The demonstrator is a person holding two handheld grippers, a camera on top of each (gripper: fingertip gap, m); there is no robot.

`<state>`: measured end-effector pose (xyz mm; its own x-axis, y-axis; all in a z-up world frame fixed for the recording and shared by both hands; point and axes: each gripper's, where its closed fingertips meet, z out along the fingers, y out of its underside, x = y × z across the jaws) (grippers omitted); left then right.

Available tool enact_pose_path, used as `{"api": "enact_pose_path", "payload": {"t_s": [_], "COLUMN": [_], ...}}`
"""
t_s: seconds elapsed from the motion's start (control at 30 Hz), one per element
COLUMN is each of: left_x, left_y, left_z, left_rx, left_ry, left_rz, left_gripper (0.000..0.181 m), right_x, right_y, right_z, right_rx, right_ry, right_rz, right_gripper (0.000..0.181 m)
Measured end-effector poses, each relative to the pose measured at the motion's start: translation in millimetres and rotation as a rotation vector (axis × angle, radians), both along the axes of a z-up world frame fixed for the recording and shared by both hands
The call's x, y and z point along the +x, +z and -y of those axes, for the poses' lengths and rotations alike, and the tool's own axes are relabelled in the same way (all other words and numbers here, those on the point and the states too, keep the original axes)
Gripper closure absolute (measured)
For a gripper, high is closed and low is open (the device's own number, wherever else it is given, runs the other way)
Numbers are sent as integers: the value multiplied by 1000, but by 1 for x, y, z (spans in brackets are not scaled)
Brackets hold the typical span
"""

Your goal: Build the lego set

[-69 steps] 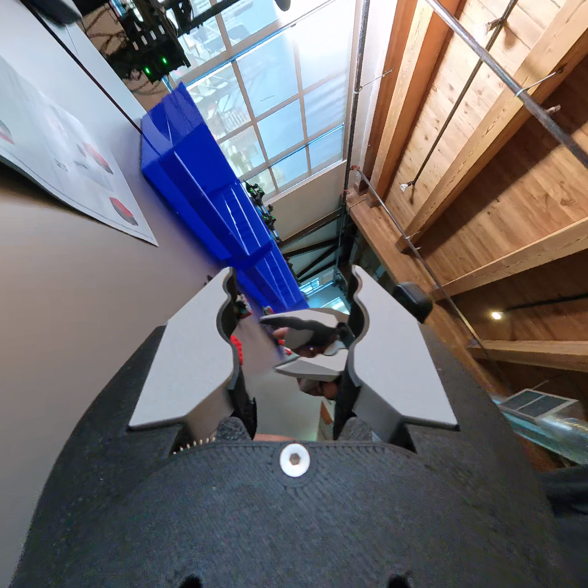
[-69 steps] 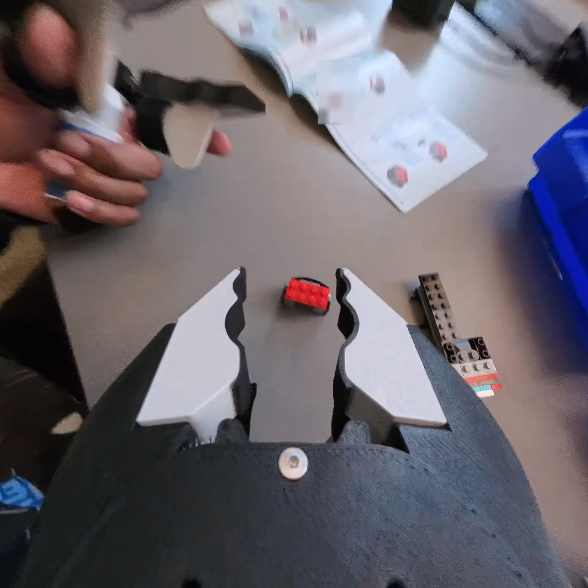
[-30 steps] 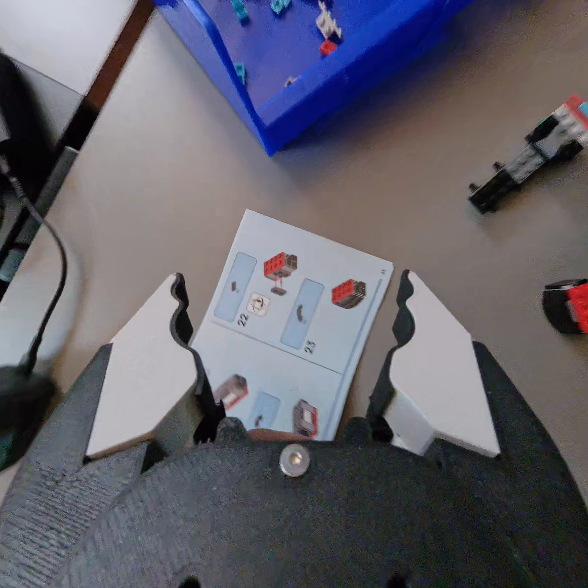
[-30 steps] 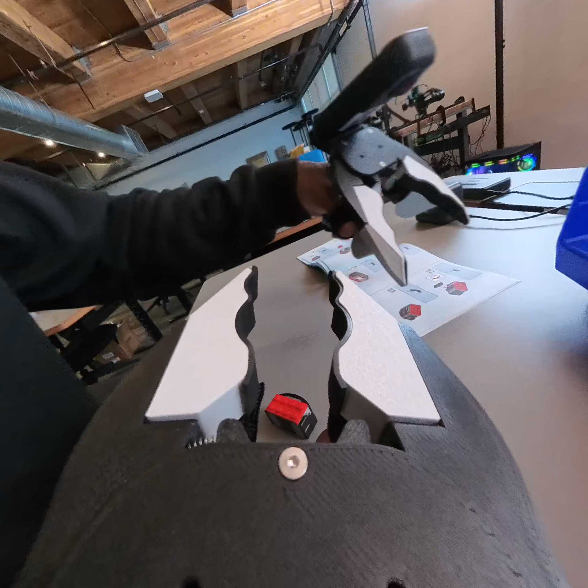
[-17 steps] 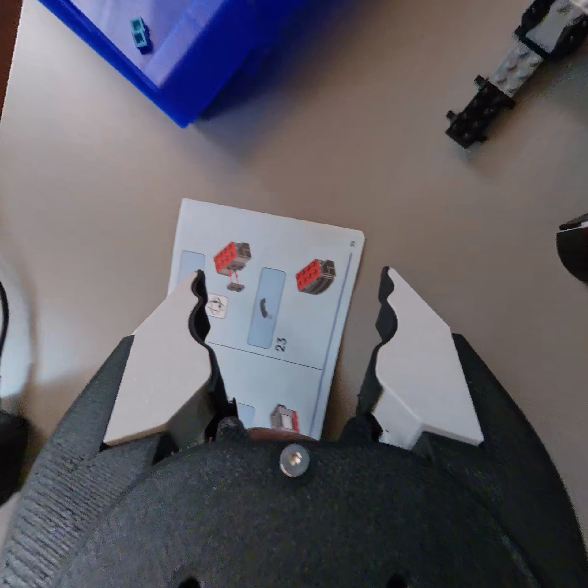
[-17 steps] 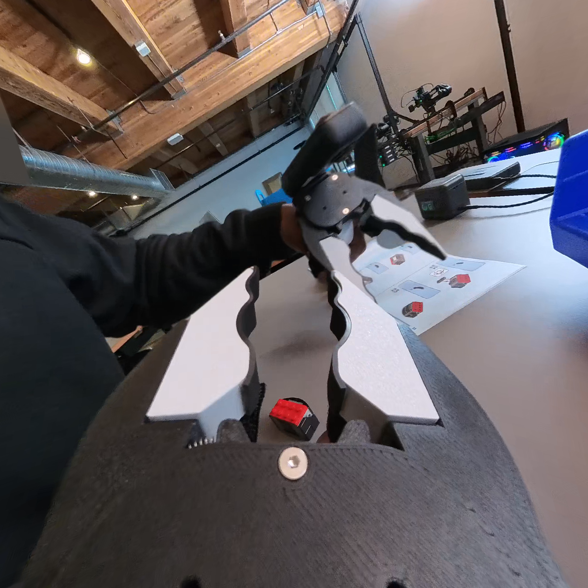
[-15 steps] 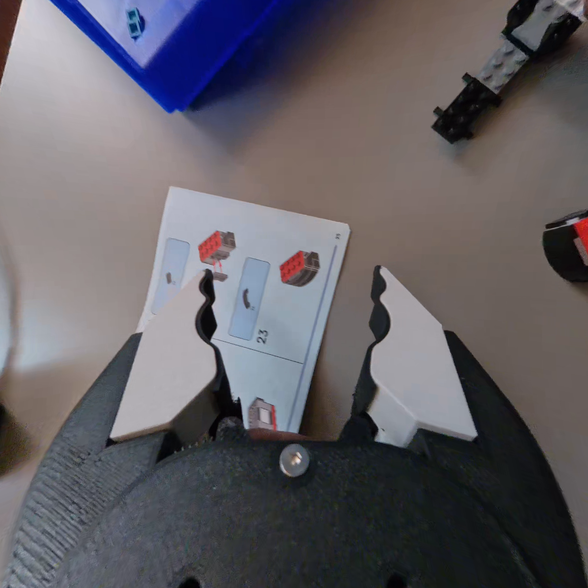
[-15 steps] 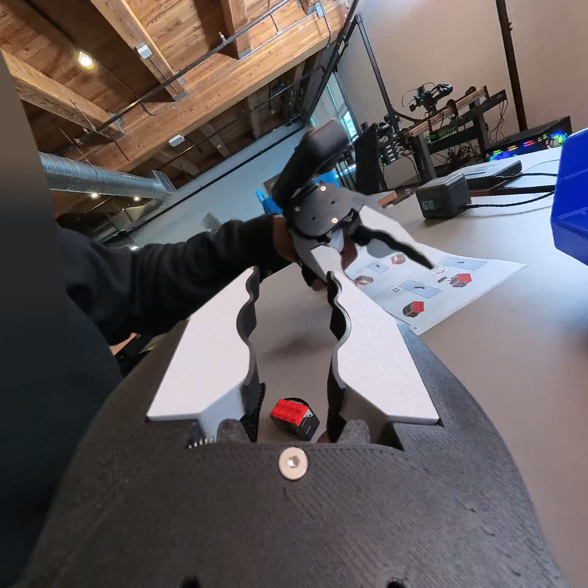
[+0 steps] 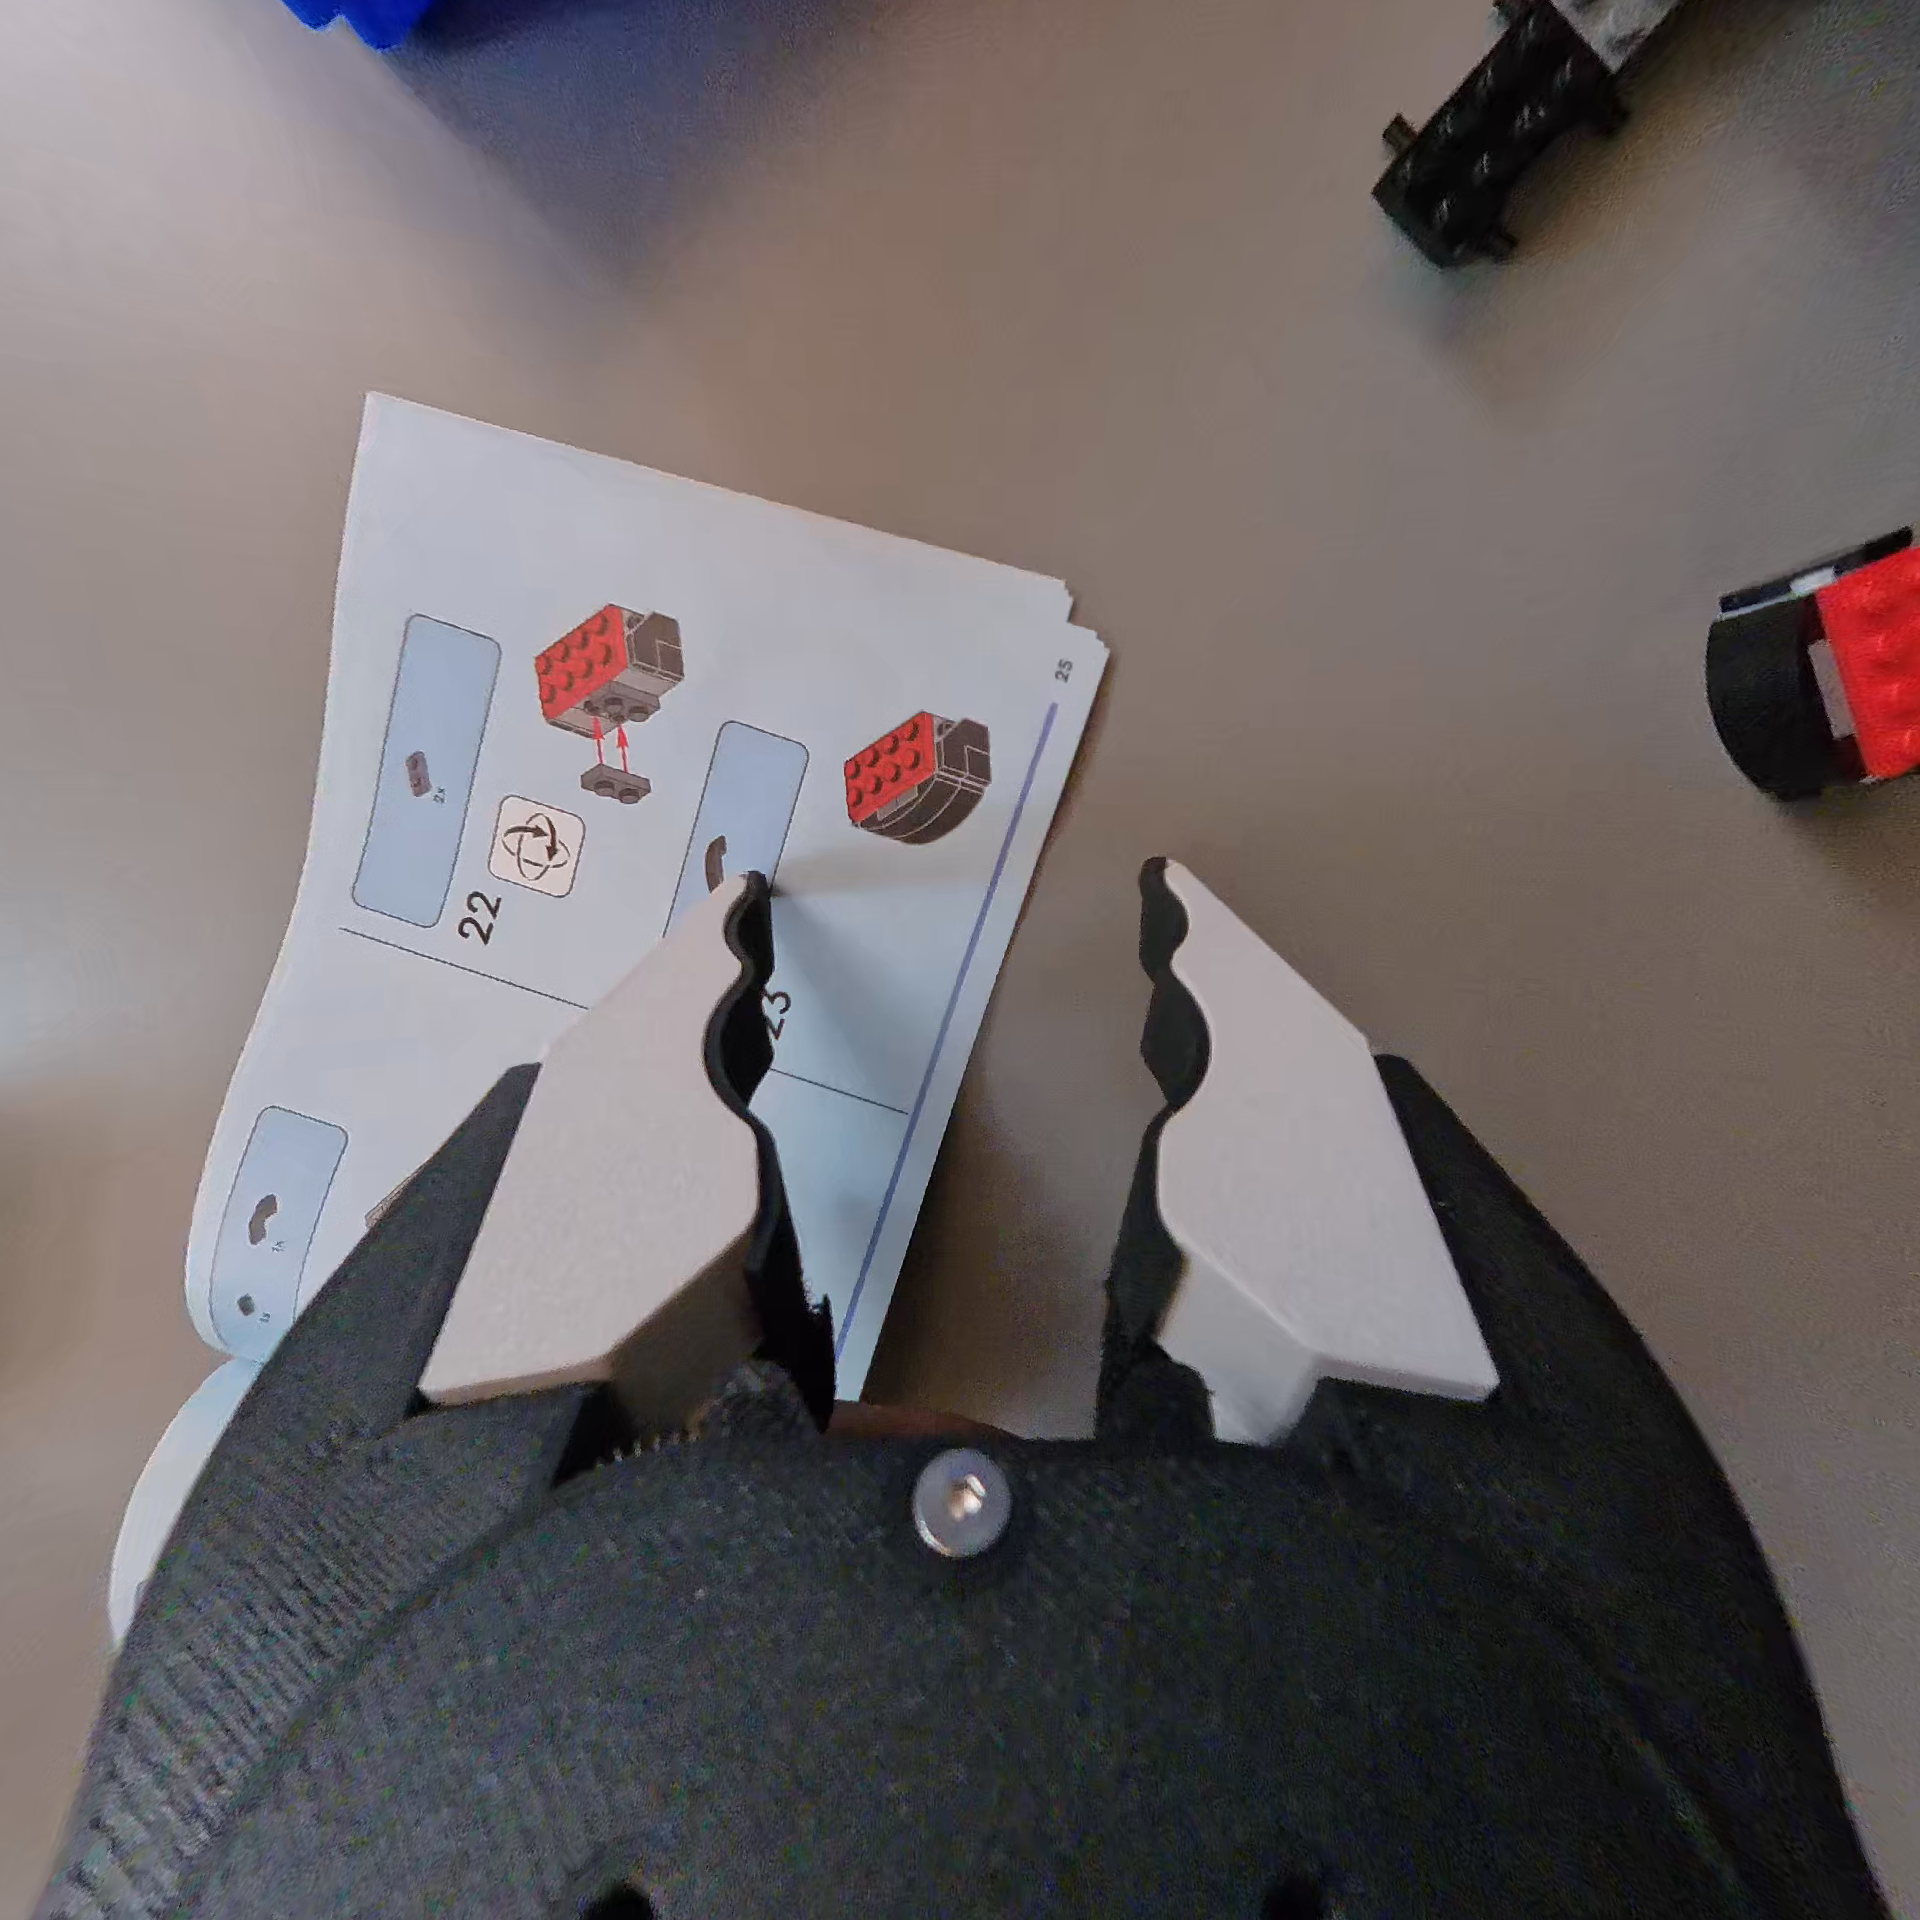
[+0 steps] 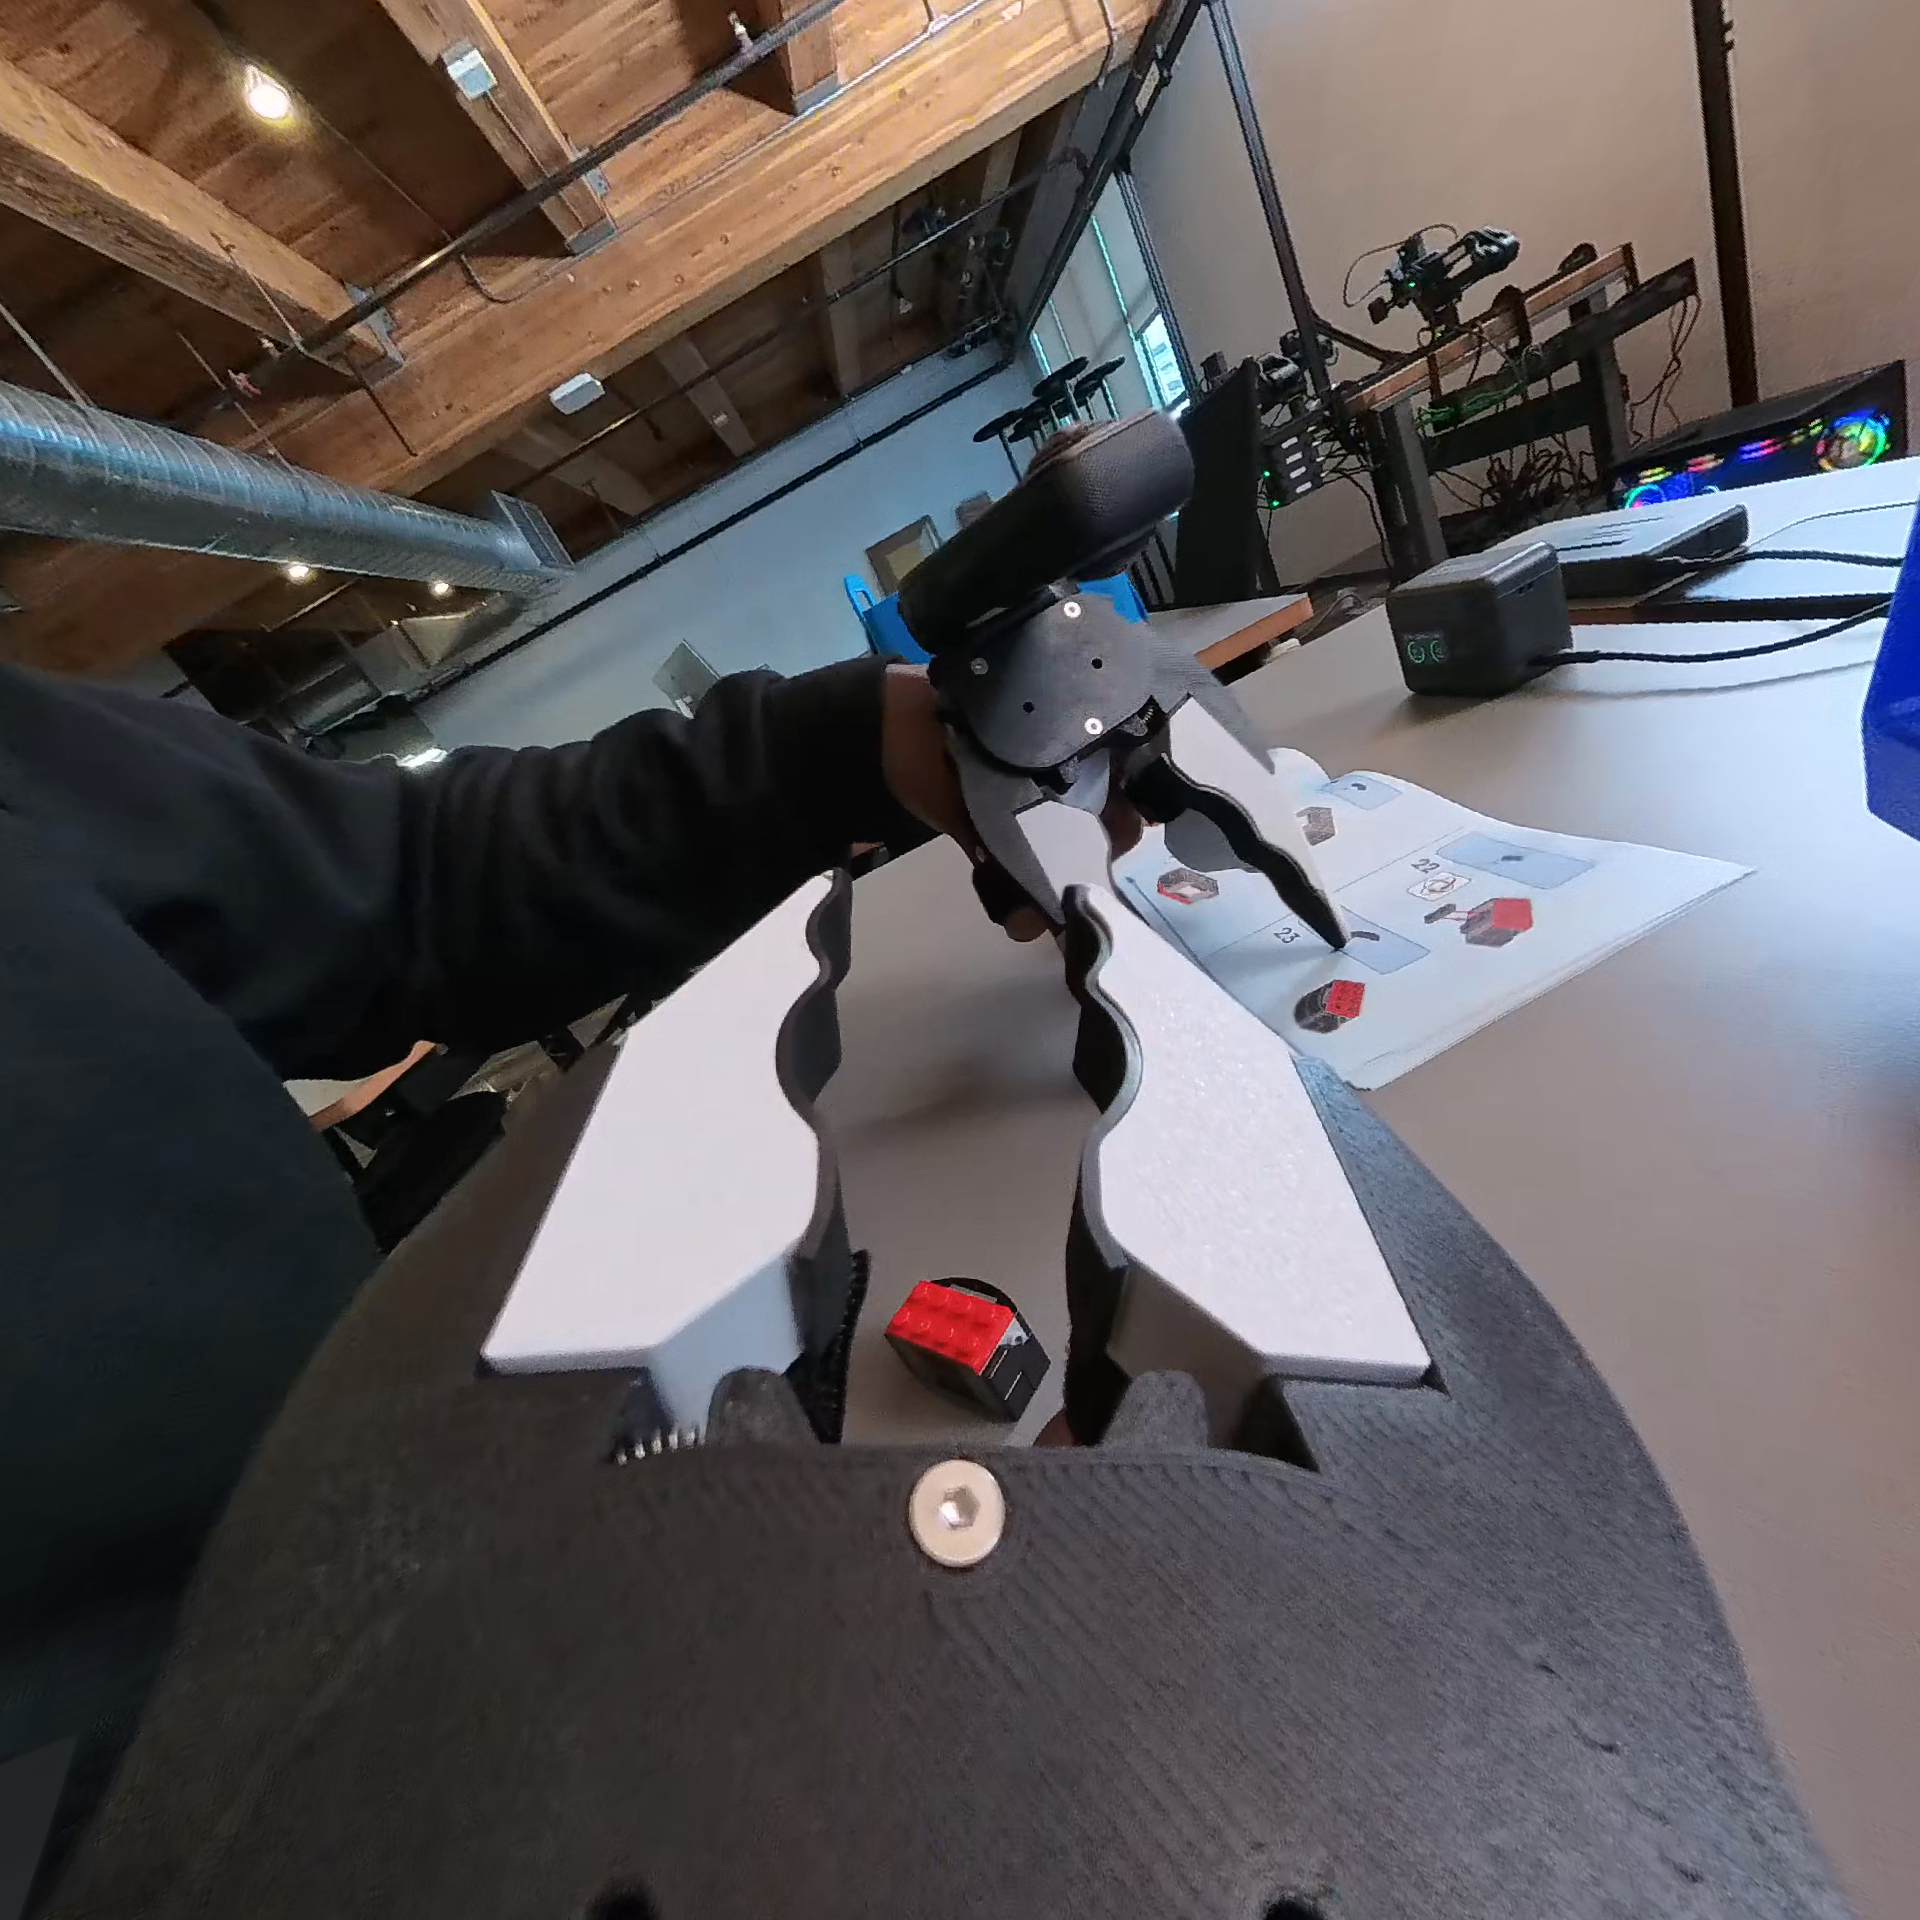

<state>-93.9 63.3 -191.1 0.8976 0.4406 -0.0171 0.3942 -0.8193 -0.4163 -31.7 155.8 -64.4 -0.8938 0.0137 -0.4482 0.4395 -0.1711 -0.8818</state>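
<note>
Left hand-held gripper (image 9: 948,878), jaws spread, presses one fingertip (image 9: 750,891) onto the open booklet (image 9: 665,831) on the table (image 9: 1351,520). Right hand-held gripper (image 10: 954,902), also spread and empty, straddles a red-and-black lego block (image 10: 966,1345). A black lego strip (image 9: 1496,156) lies farther off.

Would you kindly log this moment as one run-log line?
left gripper: open, fingertip on booklet | right gripper: open, empty | red block: on table, between right fingers | chassis: apart
</note>
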Motion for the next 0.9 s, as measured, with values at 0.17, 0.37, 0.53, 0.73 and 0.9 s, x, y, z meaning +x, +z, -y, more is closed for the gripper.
{"api": "enact_pose_path", "payload": {"t_s": [0.17,0.37,0.53,0.73,0.9], "left_x": [4,6,6,0,-8], "left_y": [1,2,2,8,7], "left_z": [3,3,6,4,-4], "left_rx": [-13,-25,-38,-10,11], "left_ry": [-17,-46,-56,-48,-41], "left_rz": [-18,-43,-57,-79,-53], "left_gripper": [117,125,132,131,114], "right_x": [-1,-3,-3,-2,-1], "right_y": [0,0,0,0,-1], "right_z": [-1,-1,-1,-1,0], "right_rx": [-4,-11,-8,-3,1], "right_ry": [-2,-1,0,0,6], "right_rz": [5,19,24,15,11], "right_gripper": [141,141,141,141,141]}}
